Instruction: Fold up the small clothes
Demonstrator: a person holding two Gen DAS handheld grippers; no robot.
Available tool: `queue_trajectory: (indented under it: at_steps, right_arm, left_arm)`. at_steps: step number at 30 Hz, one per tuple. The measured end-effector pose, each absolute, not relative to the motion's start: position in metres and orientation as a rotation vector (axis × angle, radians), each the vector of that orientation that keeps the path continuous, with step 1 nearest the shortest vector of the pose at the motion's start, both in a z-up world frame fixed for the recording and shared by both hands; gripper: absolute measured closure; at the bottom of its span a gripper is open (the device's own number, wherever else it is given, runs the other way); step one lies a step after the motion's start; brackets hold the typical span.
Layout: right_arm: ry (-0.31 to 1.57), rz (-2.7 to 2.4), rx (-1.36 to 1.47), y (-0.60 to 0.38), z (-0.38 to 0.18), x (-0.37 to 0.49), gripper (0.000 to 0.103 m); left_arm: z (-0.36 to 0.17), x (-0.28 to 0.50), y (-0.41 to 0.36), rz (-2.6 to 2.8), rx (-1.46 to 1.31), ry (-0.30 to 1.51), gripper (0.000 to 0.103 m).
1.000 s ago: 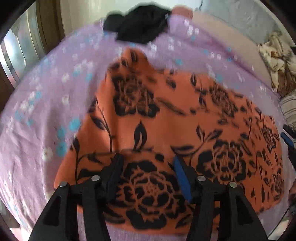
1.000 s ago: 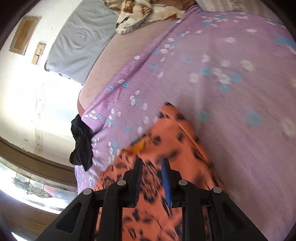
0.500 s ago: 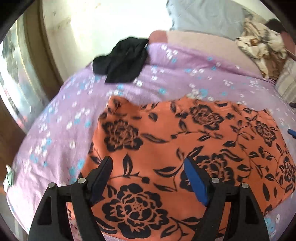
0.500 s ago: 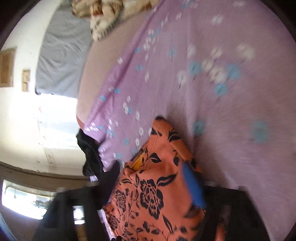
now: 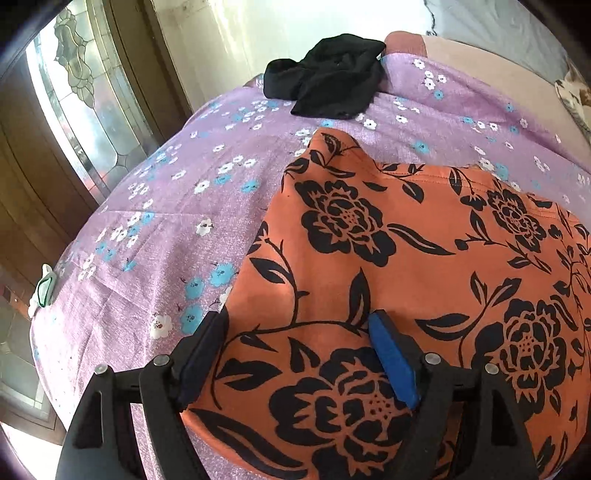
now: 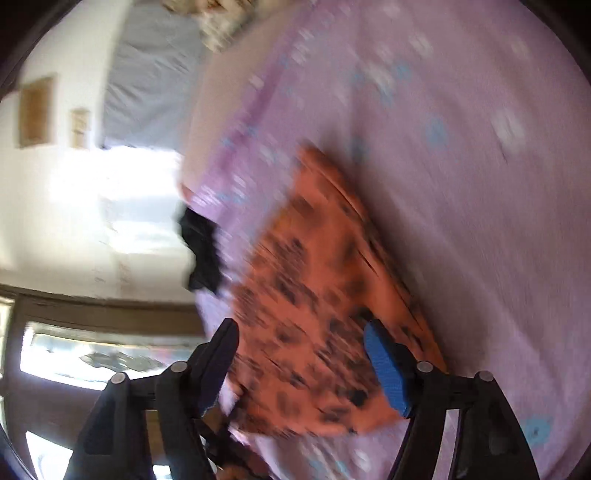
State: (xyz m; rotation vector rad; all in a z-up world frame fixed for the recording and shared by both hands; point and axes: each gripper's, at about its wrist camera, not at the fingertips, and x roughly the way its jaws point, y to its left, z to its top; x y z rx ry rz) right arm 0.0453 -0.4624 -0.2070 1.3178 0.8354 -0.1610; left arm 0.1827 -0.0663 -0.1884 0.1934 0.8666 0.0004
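An orange garment with black flower print (image 5: 424, 266) lies flat on the purple flowered bedsheet (image 5: 166, 229). My left gripper (image 5: 299, 325) is open above the garment's near left corner, its fingers wide apart and holding nothing. In the blurred right wrist view the same garment (image 6: 325, 295) lies on the sheet (image 6: 461, 184). My right gripper (image 6: 301, 336) is open over the garment's near end and holds nothing.
A black garment (image 5: 328, 85) lies bunched at the bed's far edge; it also shows in the right wrist view (image 6: 201, 254). A wooden door with patterned glass (image 5: 77, 110) stands left of the bed. A grey pillow (image 6: 147, 81) and a patterned cloth (image 6: 218, 22) lie far off.
The right gripper went from nearly shut on the orange garment to wide open and let it go. The left gripper stayed open and shifted towards the garment's left corner.
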Motion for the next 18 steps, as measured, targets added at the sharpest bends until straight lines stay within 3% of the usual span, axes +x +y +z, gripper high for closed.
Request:
queue_trajectory:
  at_steps: [1, 2, 10, 13, 18]
  right_arm:
    - [0.850, -0.196, 1.296, -0.462, -0.209, 0.045, 0.064]
    - [0.858, -0.216, 1.290, -0.463, -0.209, 0.044, 0.069]
    - [0.812, -0.192, 1.290, -0.468, -0.197, 0.042, 0.068]
    - [0.854, -0.213, 1.249, -0.465, -0.202, 0.051, 0.067]
    - [0.869, -0.238, 1.238, -0.466, -0.203, 0.057, 0.068]
  left_arm:
    - [-0.189, 0.185, -0.065, -0.004, 0.181, 0.872, 0.021]
    - [-0.188, 0.186, -0.061, -0.010, 0.160, 0.881, 0.021]
    - [-0.168, 0.176, -0.067, -0.060, 0.188, 0.785, 0.021]
    - [-0.186, 0.194, -0.062, -0.009, 0.181, 0.925, 0.017]
    - [-0.176, 0.187, -0.072, -0.039, 0.209, 0.877, 0.016]
